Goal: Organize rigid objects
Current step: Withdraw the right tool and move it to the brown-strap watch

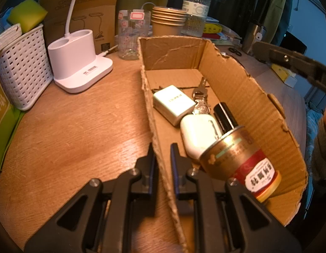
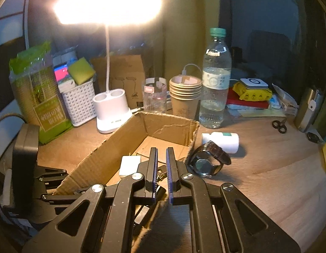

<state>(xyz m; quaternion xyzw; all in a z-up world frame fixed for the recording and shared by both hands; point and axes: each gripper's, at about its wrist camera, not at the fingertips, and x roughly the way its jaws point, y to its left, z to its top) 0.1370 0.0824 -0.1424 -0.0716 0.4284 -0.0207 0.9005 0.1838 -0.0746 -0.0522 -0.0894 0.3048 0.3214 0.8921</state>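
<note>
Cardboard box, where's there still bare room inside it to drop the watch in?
The far end of the cardboard box floor is bare, between its back wall and the white charger and keys. The near end is crowded: earbud case, black tube and can. The watch lies outside on the table.

Chinese print on the can label stays illegible.
</note>
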